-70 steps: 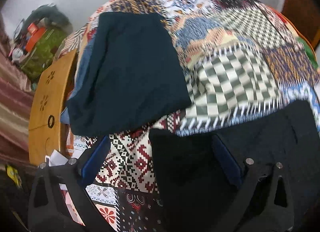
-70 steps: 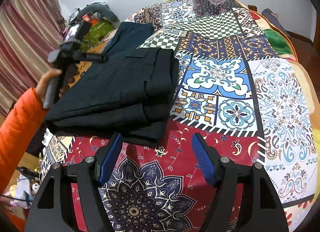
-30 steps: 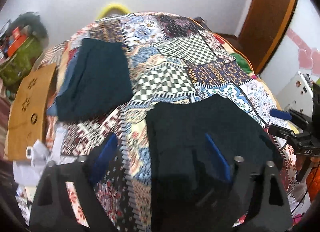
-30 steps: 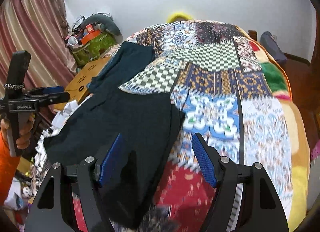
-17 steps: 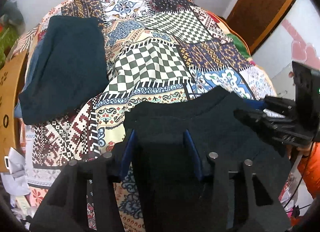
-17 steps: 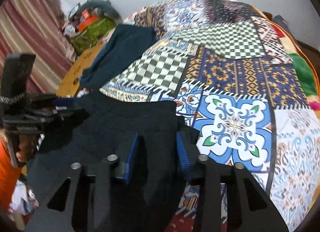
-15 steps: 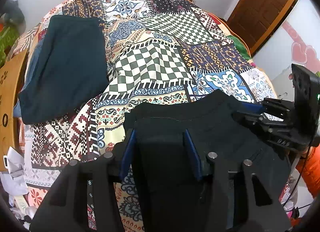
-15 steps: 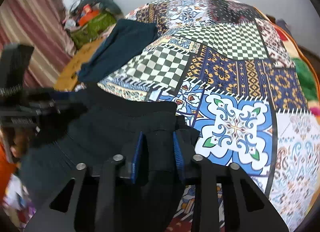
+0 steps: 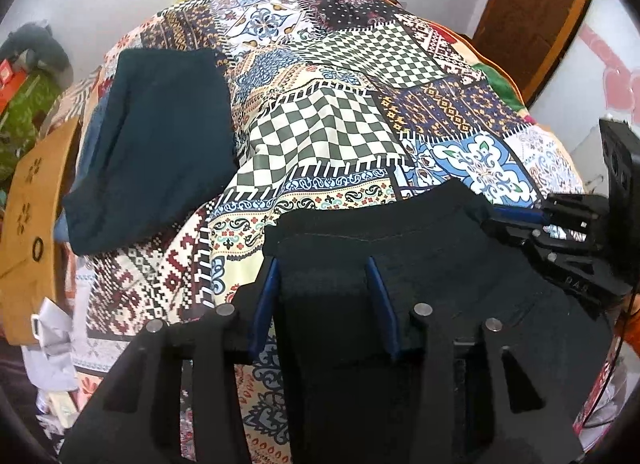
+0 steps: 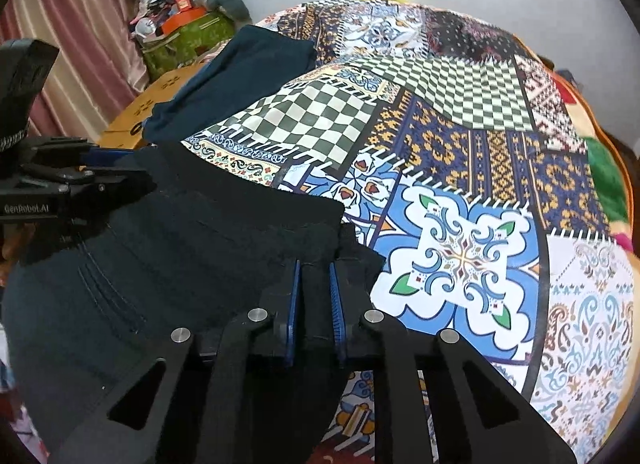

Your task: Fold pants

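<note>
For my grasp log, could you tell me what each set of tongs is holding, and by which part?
Both hold the black pants: the left tongs and the right tongs each pinch a bunch of cloth at the folded stack's far edge, one toward each corner.

We see even, soft indoor light, heavy fisheye bending, dark vignetted corners, and black pants (image 9: 420, 248) swallowing detail.

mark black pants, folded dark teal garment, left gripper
black pants (image 10: 192, 248), right wrist view, flat upper panel
folded dark teal garment (image 9: 160, 135), left wrist view, middle
left gripper (image 9: 325, 280), left wrist view, between fingertips
</note>
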`<state>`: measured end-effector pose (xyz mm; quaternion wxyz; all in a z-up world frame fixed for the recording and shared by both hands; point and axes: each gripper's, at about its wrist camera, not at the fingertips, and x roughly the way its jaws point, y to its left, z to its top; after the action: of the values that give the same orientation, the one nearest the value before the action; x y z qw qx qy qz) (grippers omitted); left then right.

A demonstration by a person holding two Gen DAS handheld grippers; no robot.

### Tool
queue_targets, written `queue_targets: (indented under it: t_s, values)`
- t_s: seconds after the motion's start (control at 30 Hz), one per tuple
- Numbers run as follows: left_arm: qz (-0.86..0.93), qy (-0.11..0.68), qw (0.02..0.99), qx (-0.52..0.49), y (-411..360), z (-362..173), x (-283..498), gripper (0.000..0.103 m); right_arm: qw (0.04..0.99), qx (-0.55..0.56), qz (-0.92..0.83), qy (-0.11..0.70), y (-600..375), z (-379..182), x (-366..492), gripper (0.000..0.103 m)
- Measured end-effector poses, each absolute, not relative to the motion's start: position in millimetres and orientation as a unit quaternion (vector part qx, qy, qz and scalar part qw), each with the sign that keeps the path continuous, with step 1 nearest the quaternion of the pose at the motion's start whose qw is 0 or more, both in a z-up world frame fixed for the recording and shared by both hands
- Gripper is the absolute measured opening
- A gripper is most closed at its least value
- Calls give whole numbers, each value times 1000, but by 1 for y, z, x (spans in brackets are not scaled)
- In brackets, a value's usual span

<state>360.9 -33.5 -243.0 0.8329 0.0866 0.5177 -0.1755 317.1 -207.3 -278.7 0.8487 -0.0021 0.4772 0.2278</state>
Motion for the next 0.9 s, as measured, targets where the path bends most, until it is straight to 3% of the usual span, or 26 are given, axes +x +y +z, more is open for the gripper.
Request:
queue_targets:
  t_s: [0.23,0.43,0.7,0.77,0.9]
  values:
    - [-147,479,857,123,-32,-202,336,48,860,29,226,457,-223,-233,301,15]
    - [-171,469,862,86,-29,-178,314,54,863,45,263,429,-210,-202,276,35]
    - [-175,509,837,99,-31,-219,286,56,834,-2,301,463,-173,-226,243,50]
    - [-175,513,835,95,-24,-227,278,67,836,-15,295,462,-173,-235,234,52]
    - [-173,505,842,79,-6,-227,259,70,844,-27,285,453,-183,-235,220,53]
